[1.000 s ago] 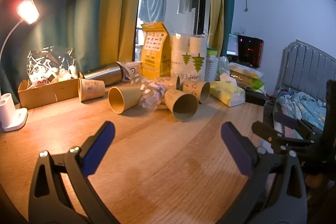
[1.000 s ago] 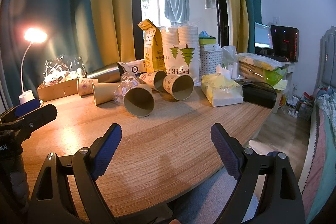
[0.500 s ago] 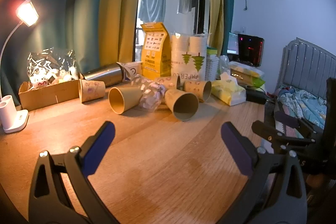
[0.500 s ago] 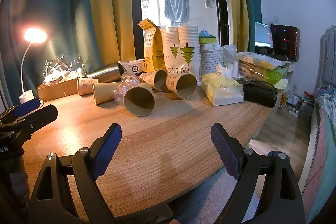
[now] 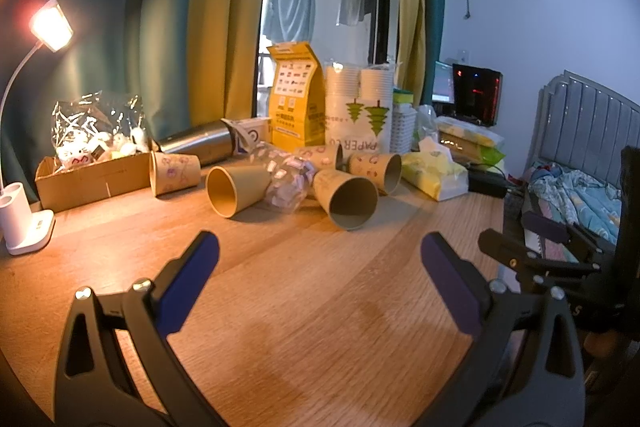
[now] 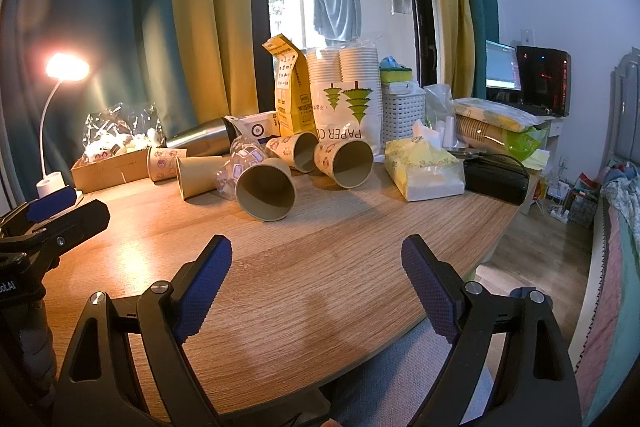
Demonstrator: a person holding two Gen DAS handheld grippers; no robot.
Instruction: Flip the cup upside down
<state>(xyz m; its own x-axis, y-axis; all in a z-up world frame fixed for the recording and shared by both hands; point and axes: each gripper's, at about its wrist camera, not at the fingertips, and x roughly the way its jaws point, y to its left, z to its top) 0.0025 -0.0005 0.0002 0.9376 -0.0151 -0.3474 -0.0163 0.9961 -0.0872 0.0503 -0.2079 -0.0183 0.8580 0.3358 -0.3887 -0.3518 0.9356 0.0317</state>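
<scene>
Several brown paper cups lie on their sides at the back of the wooden table (image 5: 304, 291). The nearest cup (image 5: 346, 197) faces me with its mouth open; it shows in the right wrist view (image 6: 266, 189) too. Another plain cup (image 5: 236, 189) lies to its left, and a printed cup (image 6: 344, 163) to its right. A clear plastic cup (image 5: 286, 183) lies between them. My left gripper (image 5: 320, 263) is open and empty, well short of the cups. My right gripper (image 6: 316, 267) is open and empty, also short of them.
Behind the cups stand a yellow carton (image 5: 296, 107), a bag of stacked paper cups (image 6: 346, 103), a steel flask (image 5: 200, 145) and a white basket (image 6: 402, 111). A tissue pack (image 6: 426, 169) and black pouch (image 6: 496, 177) lie right. A cardboard box (image 5: 92, 177) and lamp (image 5: 24, 223) sit left.
Both grippers have drifted slightly; the cups look a touch nearer in the right wrist view. Nothing on the table has moved.
</scene>
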